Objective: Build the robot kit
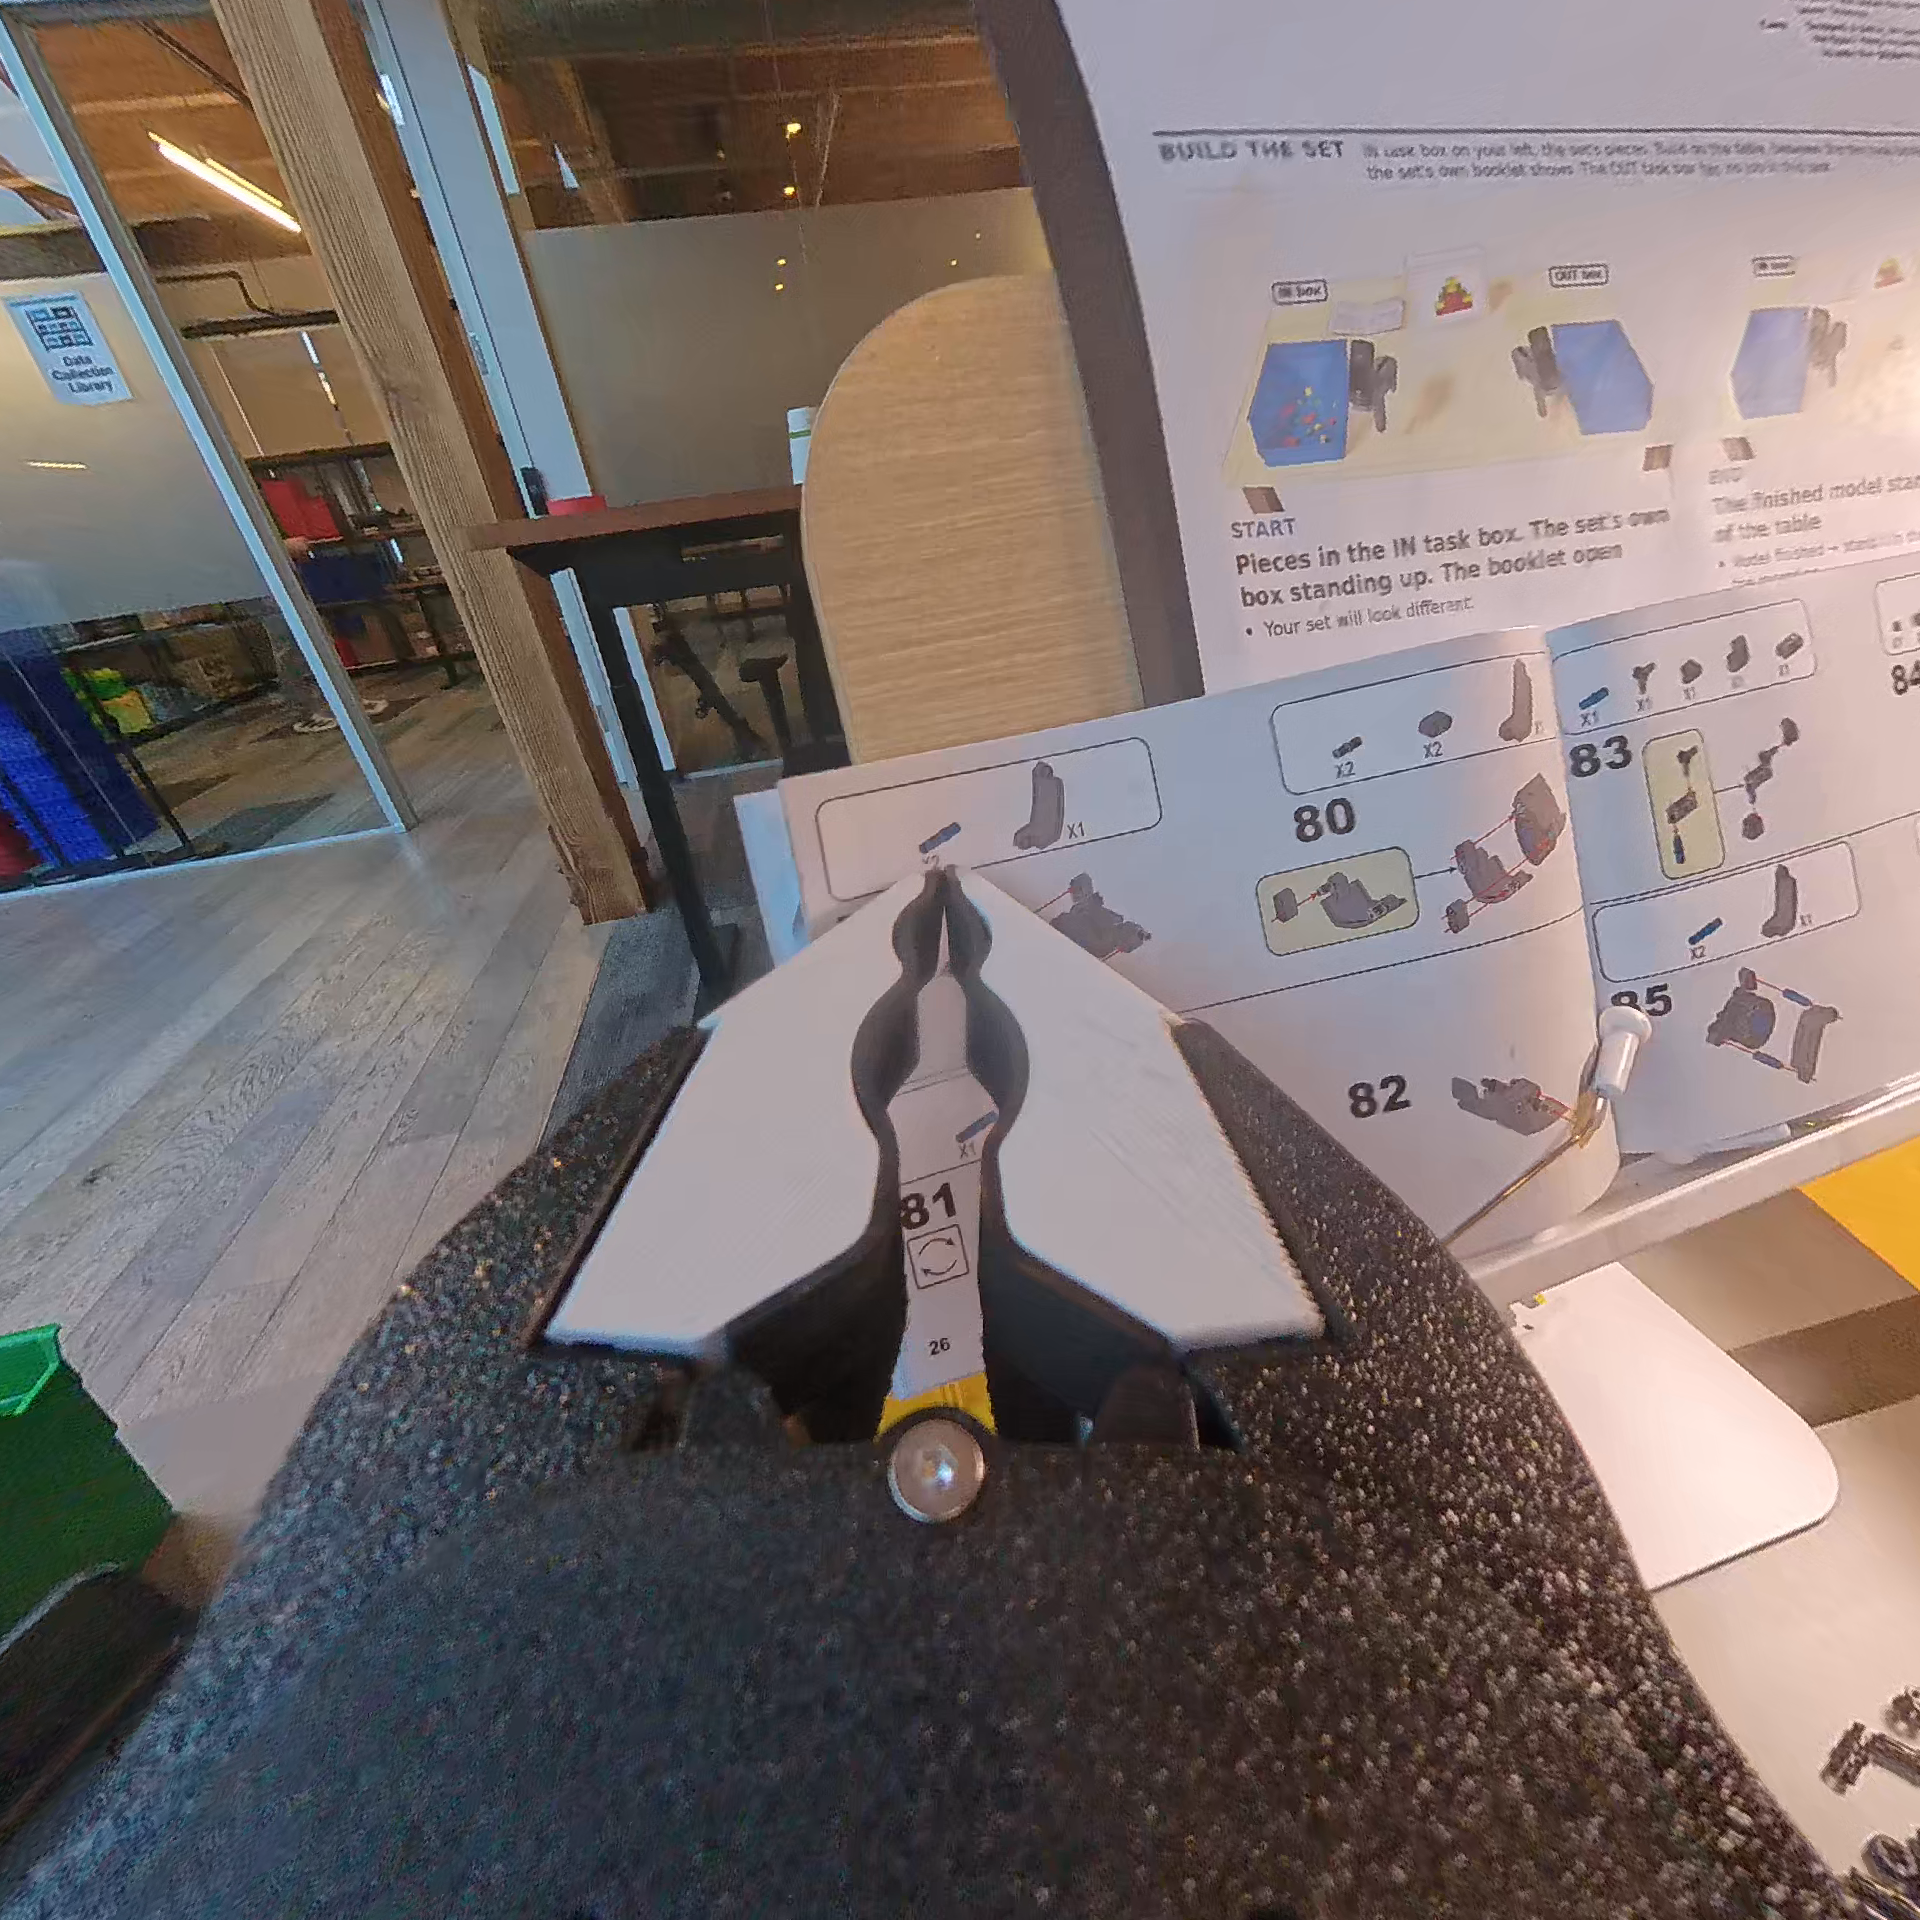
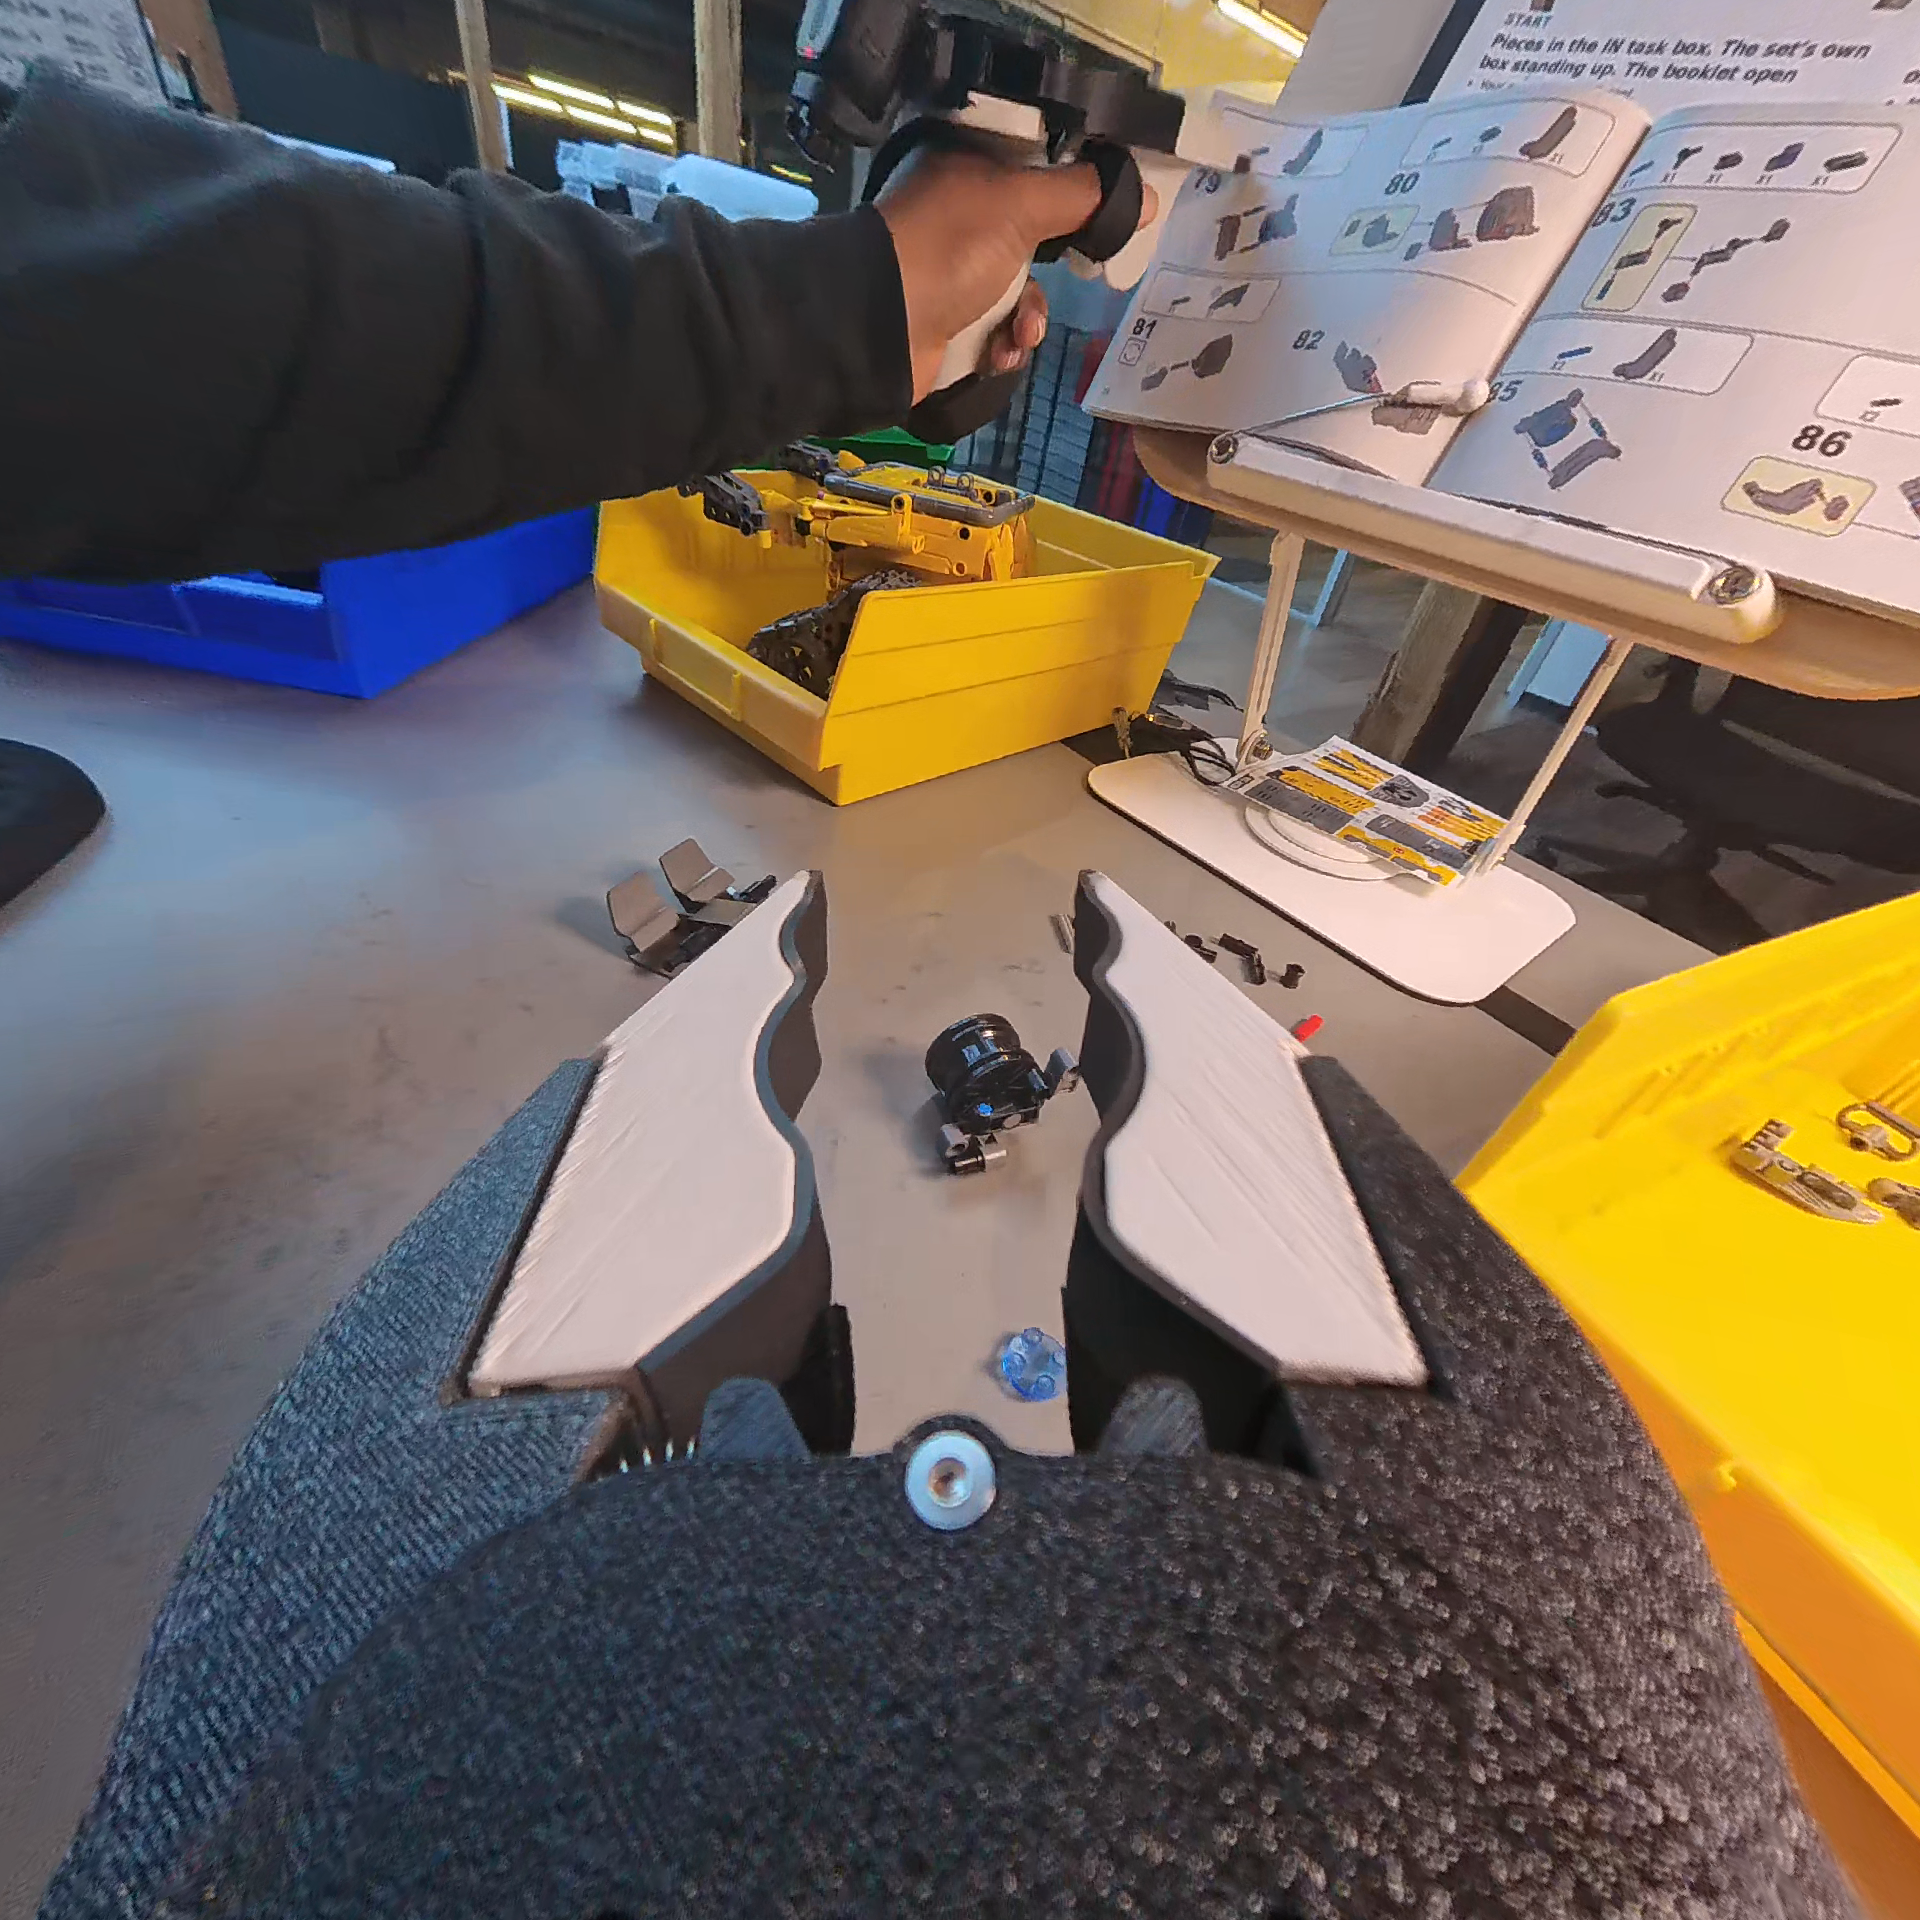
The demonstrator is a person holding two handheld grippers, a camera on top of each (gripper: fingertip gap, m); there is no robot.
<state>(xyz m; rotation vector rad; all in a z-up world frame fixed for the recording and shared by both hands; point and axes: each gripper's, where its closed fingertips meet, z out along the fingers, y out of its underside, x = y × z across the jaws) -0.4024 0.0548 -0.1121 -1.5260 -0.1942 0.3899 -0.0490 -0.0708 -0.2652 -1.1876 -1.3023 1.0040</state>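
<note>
Left wrist view: left gripper (image 1: 943,883) is pinching the thin, floppy booklet (image 1: 1351,914) page at its 12 o'clock edge (tears easily), while right gripper (image 2: 948,914) is hanging w/ jaws spread over a small rigid black wheel part (image 2: 987,1081).

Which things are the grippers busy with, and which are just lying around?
Busy with:
left gripper, jaws shut, tips at the booklet
right gripper, jaws open, with the black wheel piece and blue stud showing between them

Lying around:
yellow bin holding a model
blue bin
grey clips
sticker sheet
black pins
</note>
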